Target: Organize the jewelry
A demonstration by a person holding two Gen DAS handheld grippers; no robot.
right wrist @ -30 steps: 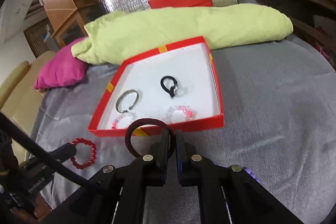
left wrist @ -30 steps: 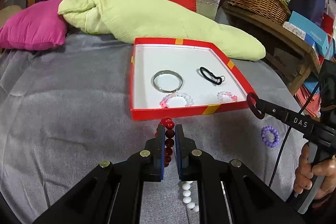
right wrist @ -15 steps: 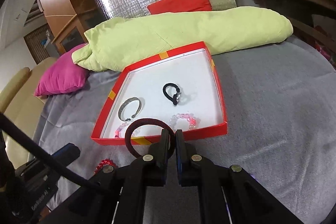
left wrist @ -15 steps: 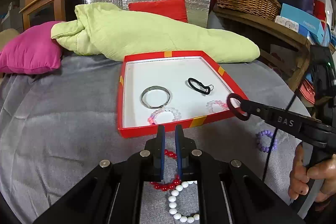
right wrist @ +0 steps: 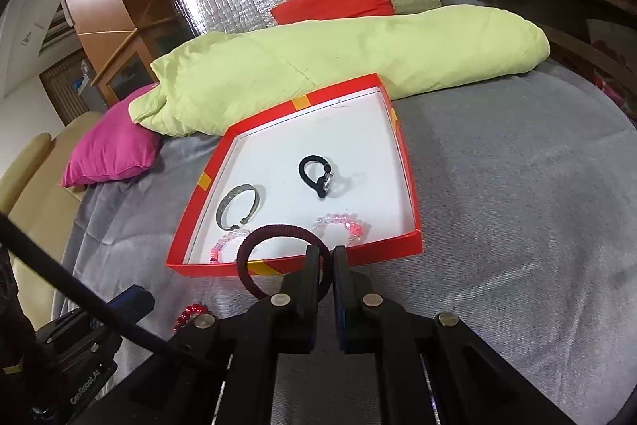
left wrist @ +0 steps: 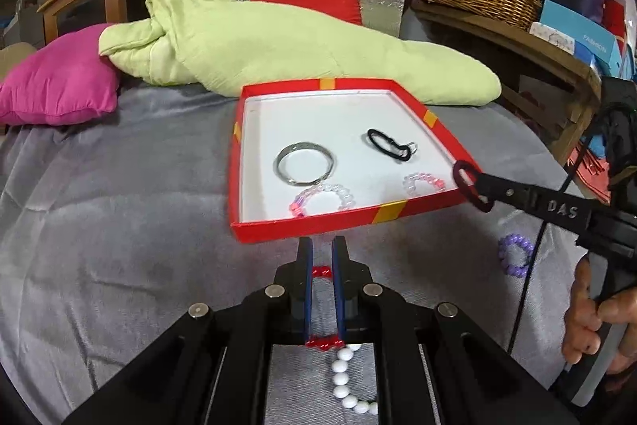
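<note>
Since a second ago the left gripper (left wrist: 321,249) has carried the red beads (left wrist: 323,341) from an upright dangle to a slack loop under its clenched jaws, drawing nearer the tray (left wrist: 318,226); the right gripper (right wrist: 325,257) has barely shifted. It is clamped on the maroon band (right wrist: 254,257), which hangs over the tray's near wall. Inside the tray lie a bangle (left wrist: 304,163), a black tie (left wrist: 388,145) and two pink bracelets. Outside it, the white beads (left wrist: 342,377) lie just before the near wall and the purple bracelet (left wrist: 515,253) off its right corner. To do this well, each load should probably clear the near wall fully and reach bare white floor before release, so nothing snags the rim or tangles with pieces already down.
</note>
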